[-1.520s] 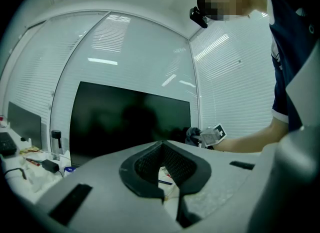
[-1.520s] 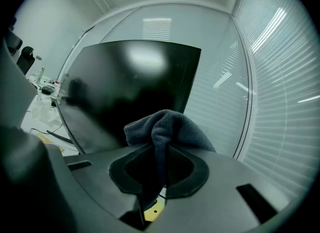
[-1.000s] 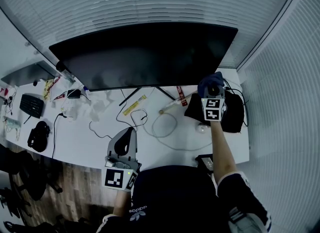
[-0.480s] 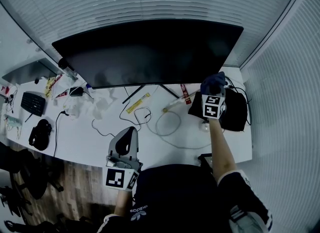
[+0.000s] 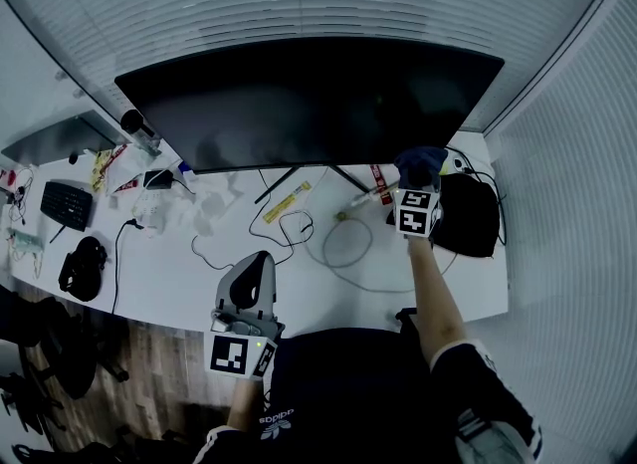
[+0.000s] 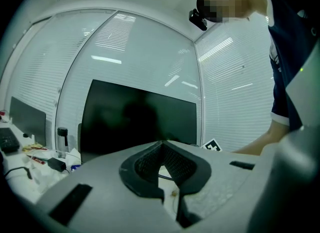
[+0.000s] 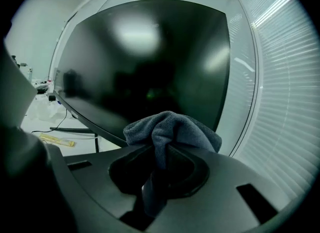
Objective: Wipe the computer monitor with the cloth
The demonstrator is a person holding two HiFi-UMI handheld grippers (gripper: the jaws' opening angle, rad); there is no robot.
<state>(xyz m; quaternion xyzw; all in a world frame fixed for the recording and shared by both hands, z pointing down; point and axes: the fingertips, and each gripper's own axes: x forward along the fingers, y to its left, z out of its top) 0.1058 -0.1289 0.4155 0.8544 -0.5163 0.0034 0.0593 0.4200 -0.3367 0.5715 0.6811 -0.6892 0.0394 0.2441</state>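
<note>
Gripping a bunched grey-blue cloth point(image 7: 172, 129), the right gripper point(image 7: 160, 171) has both jaws clamped on the fabric, with the wad bulging out past the tips. In the head view the right gripper point(image 5: 418, 178) is raised at the right of the desk point(image 5: 398, 288). The cloth point(image 5: 420, 161) sits just below the lower right corner of the dark monitor point(image 5: 309, 104). Cloth looks close to the screen edge, but contact can't be confirmed from these views. The monitor point(image 7: 145, 62) fills most of the right gripper view, screen off, with soft reflections.

Left gripper point(image 5: 254, 268) hangs low over the near desk edge, well apart from the monitor. In its own view the left gripper point(image 6: 162, 179) has jaws together with nothing between them.

Loose cables point(image 5: 343, 243) lie on the desk under the monitor stand. A black bag point(image 5: 468, 215) sits at far right, beside the right gripper. A keyboard point(image 5: 65, 205) lies at far left.
</note>
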